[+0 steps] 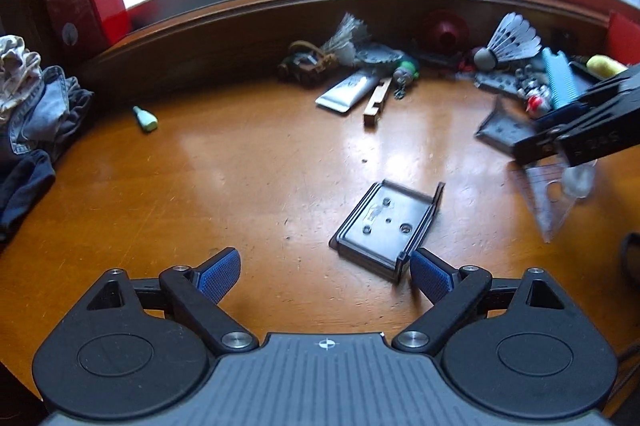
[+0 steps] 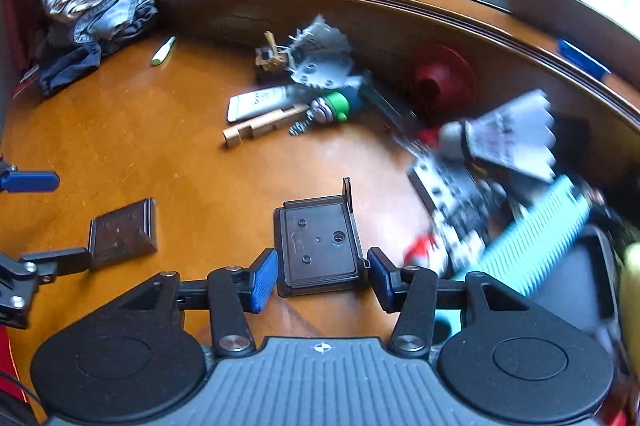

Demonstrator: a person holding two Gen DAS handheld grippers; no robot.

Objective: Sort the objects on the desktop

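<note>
Clutter lines the back of the wooden desk (image 1: 240,166) under the window: a shuttlecock (image 1: 514,40), a blue comb (image 1: 560,84), a white tube (image 1: 348,90), a wood block (image 1: 376,102) and small toys. Clothes (image 1: 36,106) are heaped at the far left, with a pale green pen (image 1: 146,118) lying alone near them.

Two dark plates lie flat on the open desk, well apart. The left gripper (image 1: 324,266) has its jaws spread wide and holds nothing. The left plate (image 1: 386,226) sits just ahead of its right pad, outside the gap.

The right gripper (image 2: 322,266) is also spread. It straddles the near end of the right plate (image 2: 318,238), a blue pad just beside each edge; I cannot tell whether they touch. This plate's raised lip points away from the gripper. A clear set square (image 1: 552,194) lies beside it, partly under the gripper.
</note>
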